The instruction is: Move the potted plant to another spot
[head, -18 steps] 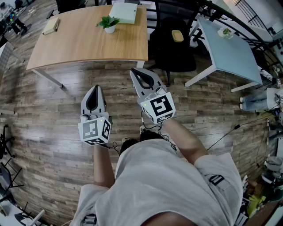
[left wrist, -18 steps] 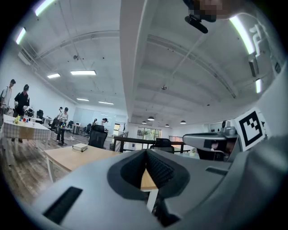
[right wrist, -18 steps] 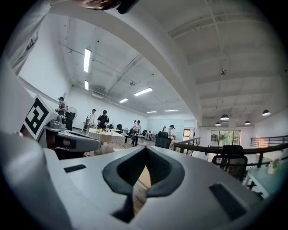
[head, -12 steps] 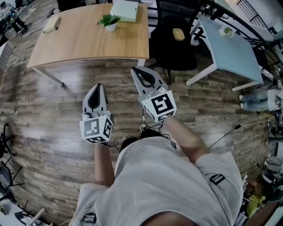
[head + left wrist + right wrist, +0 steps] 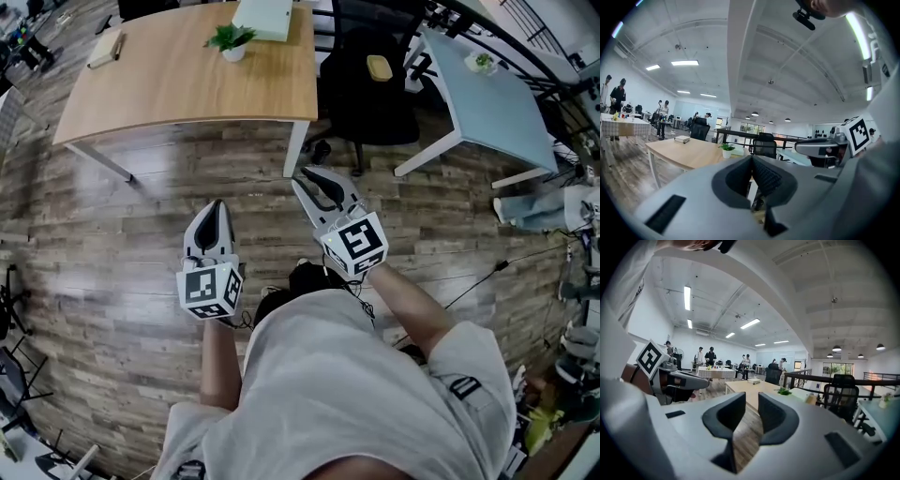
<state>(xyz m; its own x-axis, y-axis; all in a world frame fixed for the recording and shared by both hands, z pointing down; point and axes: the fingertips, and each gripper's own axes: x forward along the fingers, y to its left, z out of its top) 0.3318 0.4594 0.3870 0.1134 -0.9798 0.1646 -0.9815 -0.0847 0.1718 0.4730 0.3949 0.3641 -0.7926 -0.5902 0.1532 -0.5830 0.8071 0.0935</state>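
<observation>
The potted plant [image 5: 231, 39], green leaves in a small white pot, stands near the far edge of the wooden table [image 5: 187, 89]. It also shows small and distant in the left gripper view [image 5: 726, 150] and the right gripper view [image 5: 784, 391]. Both grippers hang over the plank floor, well short of the table. My left gripper [image 5: 217, 204] is shut and empty, its pads meeting [image 5: 750, 159]. My right gripper [image 5: 312, 174] has a narrow gap between its jaws [image 5: 751, 397], with nothing in it.
A white box [image 5: 265, 17] lies beside the plant and a notebook [image 5: 105, 49] at the table's left end. A black office chair [image 5: 370, 89] stands right of the table. Further right is a pale blue table [image 5: 492, 108]. Cables trail on the floor. People stand far off.
Both grippers sit lower in the head view and the table has slid toward the top edge. The jaws look the same.
</observation>
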